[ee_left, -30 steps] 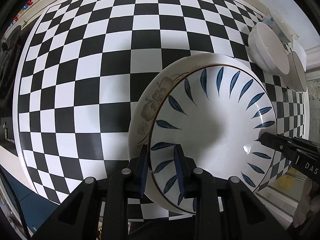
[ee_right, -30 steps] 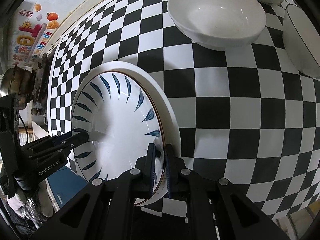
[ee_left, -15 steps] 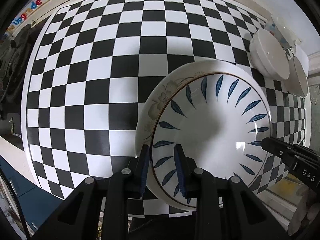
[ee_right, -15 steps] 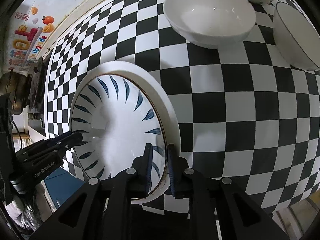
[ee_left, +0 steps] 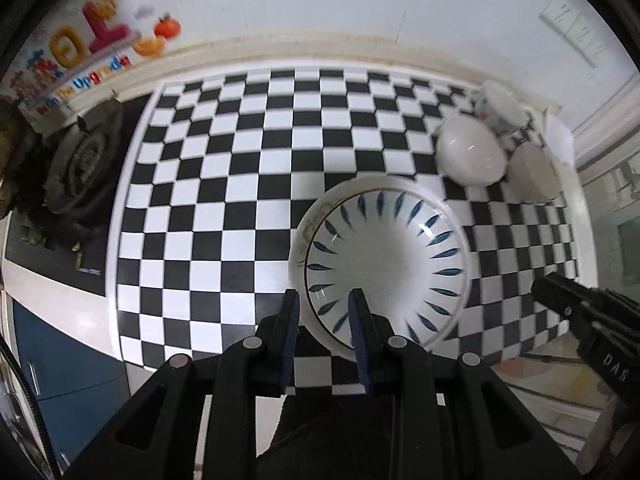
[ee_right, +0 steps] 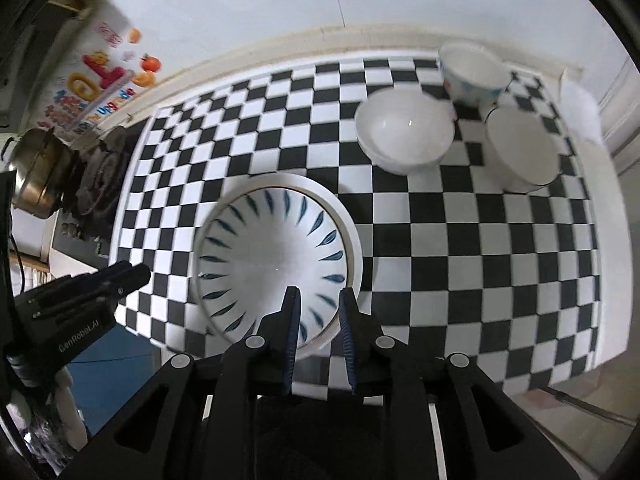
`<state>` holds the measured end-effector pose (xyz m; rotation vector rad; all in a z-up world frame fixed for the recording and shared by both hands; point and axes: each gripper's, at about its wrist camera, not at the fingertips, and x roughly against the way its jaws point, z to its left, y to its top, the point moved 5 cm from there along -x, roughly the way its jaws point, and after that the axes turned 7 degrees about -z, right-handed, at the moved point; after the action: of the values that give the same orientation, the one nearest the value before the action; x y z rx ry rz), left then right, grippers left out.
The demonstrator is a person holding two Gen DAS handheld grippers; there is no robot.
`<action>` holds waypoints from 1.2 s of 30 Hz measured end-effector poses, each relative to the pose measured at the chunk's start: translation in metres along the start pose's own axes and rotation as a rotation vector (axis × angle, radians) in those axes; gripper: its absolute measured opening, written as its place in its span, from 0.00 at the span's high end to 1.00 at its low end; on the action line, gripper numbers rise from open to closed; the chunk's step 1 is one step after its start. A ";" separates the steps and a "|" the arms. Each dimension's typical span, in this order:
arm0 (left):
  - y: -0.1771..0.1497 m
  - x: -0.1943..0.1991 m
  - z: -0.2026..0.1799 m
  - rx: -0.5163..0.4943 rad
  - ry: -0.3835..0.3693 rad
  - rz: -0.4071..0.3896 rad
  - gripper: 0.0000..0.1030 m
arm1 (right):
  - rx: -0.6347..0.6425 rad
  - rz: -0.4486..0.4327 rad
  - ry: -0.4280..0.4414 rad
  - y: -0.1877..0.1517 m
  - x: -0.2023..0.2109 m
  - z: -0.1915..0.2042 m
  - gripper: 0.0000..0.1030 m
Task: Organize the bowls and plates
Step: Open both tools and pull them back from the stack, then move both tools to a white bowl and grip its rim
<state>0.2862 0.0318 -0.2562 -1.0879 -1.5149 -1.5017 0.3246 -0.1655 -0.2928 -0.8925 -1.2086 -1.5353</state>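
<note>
Between L gripper (ee_left: pixel 323 320) fingers: nothing gripped now. Jaws parted moderately, straddling near rim of blue-leaf plate (ee_left: pixel 384 272) from above, no contact visible. Half a sec ago: fingers closer together, pinching that rim. Same at R gripper (ee_right: pixel 318 316): jaws apart, lifted off plate rim, formerly clamped on it. Both units pulled back and up vs. earlier views; more of counter and wall in frame, motion blur present.

Outward from claws: blue-leaf plate sits nested on floral plate (ee_left: pixel 310 226), lower plate showing only as pale crescent at left/far edge. Stack resting flat on checkered mat (ee_left: pixel 224 184), near front edge, off-centre toward R side. Meaning for task: plate stacking step looks complete, release done, both claws free for next item.

Further out, far R corner of mat: plain white bowl (ee_right: pixel 404 132), black-rimmed bowl (ee_right: pixel 520 152) just beside it, dotted bowl (ee_right: pixel 474 76) behind, touching or nearly so (cannot tell). All three unstacked, well apart from plate stack. Likely next: nest bowls, R gripper nearer.

Off mat, L side: stove burner (ee_left: pixel 86 160), steel pot (ee_right: pixel 38 174), wall sticker (ee_left: pixel 80 44). Not task-relevant.
</note>
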 end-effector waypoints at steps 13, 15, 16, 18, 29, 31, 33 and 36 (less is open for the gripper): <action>-0.025 0.082 -0.016 -0.022 -0.053 -0.092 0.78 | 0.047 -0.118 0.006 -0.035 0.107 0.031 0.77; -0.029 0.090 -0.018 -0.030 -0.054 -0.104 0.78 | 0.054 -0.129 0.009 -0.040 0.118 0.036 0.77; -0.032 0.094 -0.019 -0.030 -0.057 -0.106 0.78 | 0.056 -0.134 0.012 -0.042 0.122 0.037 0.77; -0.037 0.098 -0.021 -0.033 -0.061 -0.107 0.78 | 0.060 -0.146 0.014 -0.047 0.131 0.039 0.77; -0.042 0.099 -0.025 -0.015 -0.103 -0.128 0.60 | -0.004 -0.157 0.060 -0.062 0.138 0.032 0.30; -0.036 0.088 -0.027 0.000 -0.105 -0.120 0.58 | -0.040 -0.167 0.056 -0.058 0.134 0.021 0.28; -0.027 0.076 -0.029 0.018 -0.107 -0.108 0.58 | -0.096 -0.171 0.065 -0.050 0.128 0.002 0.28; -0.008 0.055 -0.038 0.037 -0.114 -0.097 0.58 | -0.145 -0.193 0.047 -0.032 0.116 -0.027 0.28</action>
<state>0.2557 -0.0018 -0.2059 -1.1086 -1.6886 -1.4924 0.2620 -0.2174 -0.1996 -0.8471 -1.1884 -1.8083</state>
